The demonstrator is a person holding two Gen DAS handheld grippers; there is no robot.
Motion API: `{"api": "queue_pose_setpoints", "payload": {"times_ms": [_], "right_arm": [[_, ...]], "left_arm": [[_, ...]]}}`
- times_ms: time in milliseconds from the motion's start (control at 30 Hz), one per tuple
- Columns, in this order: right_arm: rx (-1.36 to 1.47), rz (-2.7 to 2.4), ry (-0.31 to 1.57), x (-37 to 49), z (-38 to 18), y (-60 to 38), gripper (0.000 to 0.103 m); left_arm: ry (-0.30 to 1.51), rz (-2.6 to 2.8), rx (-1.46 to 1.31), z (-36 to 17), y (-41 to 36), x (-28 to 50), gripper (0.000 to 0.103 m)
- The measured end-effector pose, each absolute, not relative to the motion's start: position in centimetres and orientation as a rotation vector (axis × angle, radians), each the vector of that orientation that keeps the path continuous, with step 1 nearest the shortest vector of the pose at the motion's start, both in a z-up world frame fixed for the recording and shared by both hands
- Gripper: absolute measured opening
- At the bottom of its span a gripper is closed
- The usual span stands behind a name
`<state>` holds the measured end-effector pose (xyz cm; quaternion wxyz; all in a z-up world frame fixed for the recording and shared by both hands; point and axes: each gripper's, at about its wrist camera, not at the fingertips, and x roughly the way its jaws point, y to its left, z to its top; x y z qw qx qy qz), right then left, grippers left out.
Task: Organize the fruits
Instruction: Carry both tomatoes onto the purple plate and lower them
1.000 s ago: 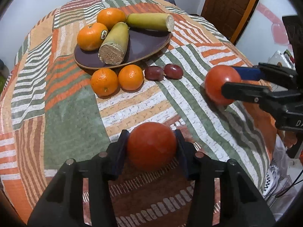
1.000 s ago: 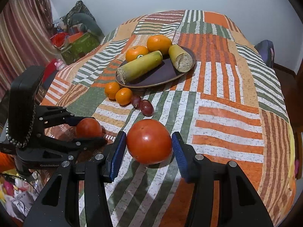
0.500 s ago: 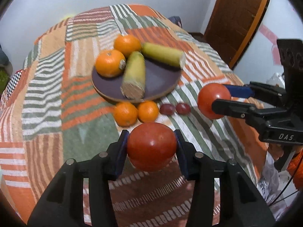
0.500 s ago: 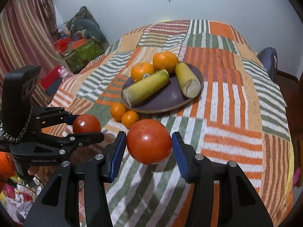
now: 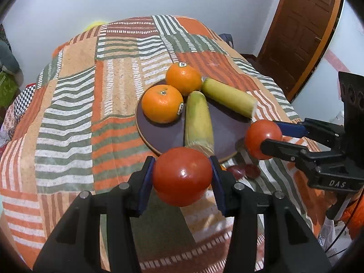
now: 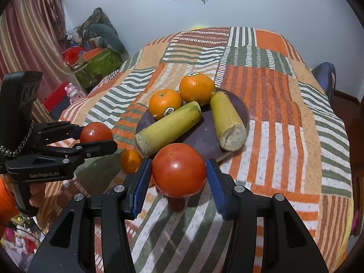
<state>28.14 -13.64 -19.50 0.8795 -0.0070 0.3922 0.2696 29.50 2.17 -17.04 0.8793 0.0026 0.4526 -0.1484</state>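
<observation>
Left gripper point(image 5: 182, 177) clamps one tomato point(image 5: 182, 176), right gripper point(image 6: 179, 174) another tomato point(image 6: 179, 170), beside plate point(image 5: 159, 136) of oranges.

Even, soft indoor light fills both views, bright enough to read every stripe of the patchwork striped bedspread point(image 5: 68, 118). Small white glints sit on the round red tomato point(image 5: 182, 176) in the left view and its glossy twin point(image 6: 179, 170) (right view). Short shadows fall beneath the fruit. Fisheye bending curves the edges; black vignette fills the corners, and the near cloth is slightly smeared.
</observation>
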Motion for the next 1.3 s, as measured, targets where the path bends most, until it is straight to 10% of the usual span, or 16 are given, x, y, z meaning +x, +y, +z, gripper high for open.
{"api": "queue_pose_setpoints", "payload": {"times_ms": [1300], "right_arm": [[-0.052,0.553,0.789,31.5,-20.4,-11.4,0.052]], "left_arm": [[0.921,-0.261,0.033,-20.3,2.3,35.3,0.050]]}}
